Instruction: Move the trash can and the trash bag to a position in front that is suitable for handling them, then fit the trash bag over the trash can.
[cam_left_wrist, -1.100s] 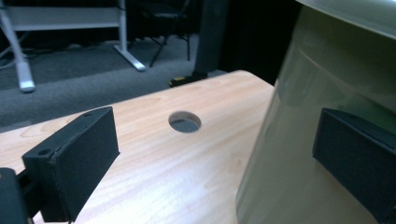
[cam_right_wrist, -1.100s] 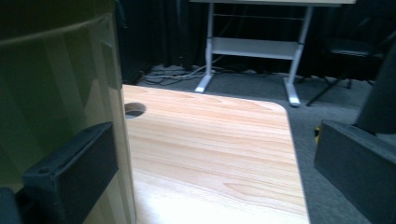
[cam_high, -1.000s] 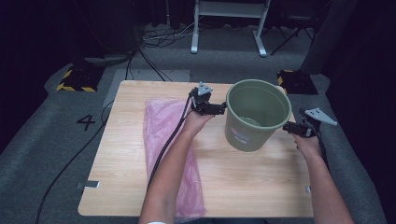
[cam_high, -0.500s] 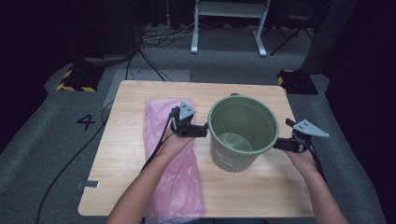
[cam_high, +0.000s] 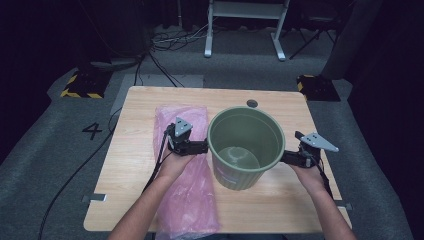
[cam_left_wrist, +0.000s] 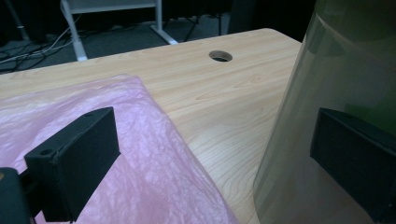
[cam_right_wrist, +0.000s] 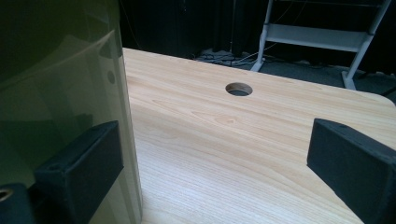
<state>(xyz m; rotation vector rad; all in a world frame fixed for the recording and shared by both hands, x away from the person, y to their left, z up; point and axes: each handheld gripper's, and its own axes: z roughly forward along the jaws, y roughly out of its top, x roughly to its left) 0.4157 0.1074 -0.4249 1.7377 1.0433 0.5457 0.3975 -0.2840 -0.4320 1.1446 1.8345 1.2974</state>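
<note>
The green plastic bin (cam_high: 246, 147) stands upright on the wooden table (cam_high: 125, 150) beside the pink bag (cam_high: 187, 195), braced between the left gripper (cam_high: 202, 148) and right gripper (cam_high: 285, 157), both spread wide, clamping nothing, apparently steadying it by pressing opposite walls.

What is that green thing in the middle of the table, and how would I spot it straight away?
Look at the pale wooden table. Right of its middle stands a round olive-green bucket, open at the top, between the left gripper and the right gripper. Unlike the flat pink plastic bag lying on its left, it is tall, rigid and hollow.
</note>
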